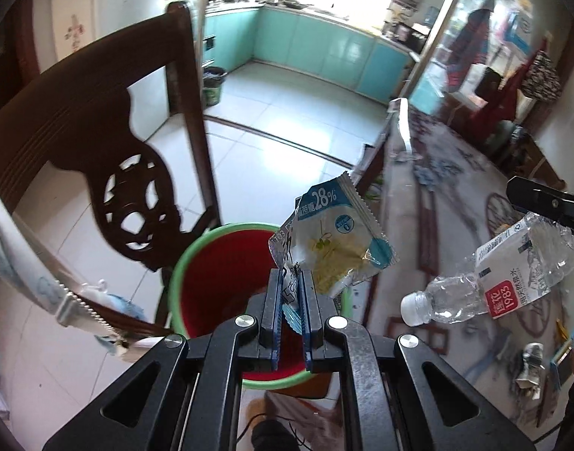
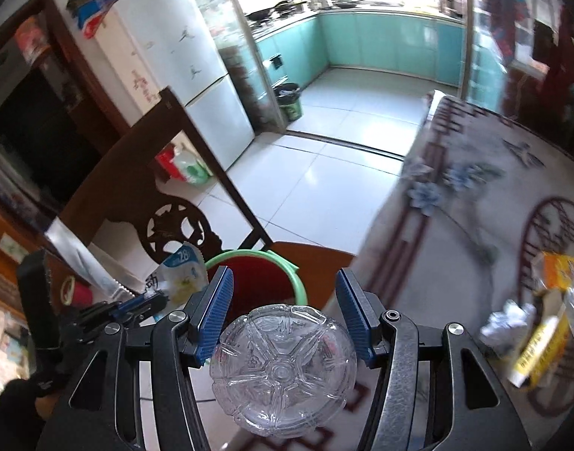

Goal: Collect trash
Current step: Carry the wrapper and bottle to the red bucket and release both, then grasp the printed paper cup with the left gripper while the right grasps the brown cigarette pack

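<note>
Both grippers loaded above bin (image 1: 181,282)

**Readable print: a wrapper and a bottle label**

The wrapper (image 1: 335,240) carries a large white "28%" on its blue top band, with small Chinese characters just to the left of it that are hard to read. A blue round badge below holds a "0". Along its clear left edge runs a faint code that looks like "T03".

The bottle (image 1: 489,274) has a white label with a red patch reading "莲花 1983". Beside the patch stand dark Chinese characters too small to make out.
</note>
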A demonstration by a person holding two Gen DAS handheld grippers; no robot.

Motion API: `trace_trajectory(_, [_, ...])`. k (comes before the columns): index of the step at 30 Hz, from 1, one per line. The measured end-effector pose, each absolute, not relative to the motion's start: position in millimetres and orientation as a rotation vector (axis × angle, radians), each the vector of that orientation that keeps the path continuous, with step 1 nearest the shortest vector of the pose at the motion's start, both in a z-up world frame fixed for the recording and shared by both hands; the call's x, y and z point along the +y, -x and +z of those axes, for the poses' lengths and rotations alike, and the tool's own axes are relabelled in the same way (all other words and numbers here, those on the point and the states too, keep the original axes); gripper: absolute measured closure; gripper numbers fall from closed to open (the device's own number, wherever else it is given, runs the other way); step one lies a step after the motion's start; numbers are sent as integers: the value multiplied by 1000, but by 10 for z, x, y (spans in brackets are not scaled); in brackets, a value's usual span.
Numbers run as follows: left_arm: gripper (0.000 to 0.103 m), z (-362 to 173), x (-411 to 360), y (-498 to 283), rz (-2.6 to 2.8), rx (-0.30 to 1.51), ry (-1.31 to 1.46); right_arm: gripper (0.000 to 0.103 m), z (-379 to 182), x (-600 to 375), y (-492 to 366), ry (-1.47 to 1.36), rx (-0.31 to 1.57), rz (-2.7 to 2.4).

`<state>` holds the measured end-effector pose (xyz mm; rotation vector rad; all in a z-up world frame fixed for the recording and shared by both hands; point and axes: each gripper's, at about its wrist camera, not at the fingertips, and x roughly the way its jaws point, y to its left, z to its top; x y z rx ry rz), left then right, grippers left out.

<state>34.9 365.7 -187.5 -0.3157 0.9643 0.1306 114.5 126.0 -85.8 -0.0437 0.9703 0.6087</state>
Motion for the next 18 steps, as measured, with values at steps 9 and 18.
trace_trajectory(9, [78, -2112, 3873, -399, 211, 1018, 290, 31, -1192, 1776, -1223, 24, 1022, 706])
trace_trajectory(18, [28, -1964, 3672, -425, 204, 965, 262, 22, -1069, 1616, -1120, -4, 988, 703])
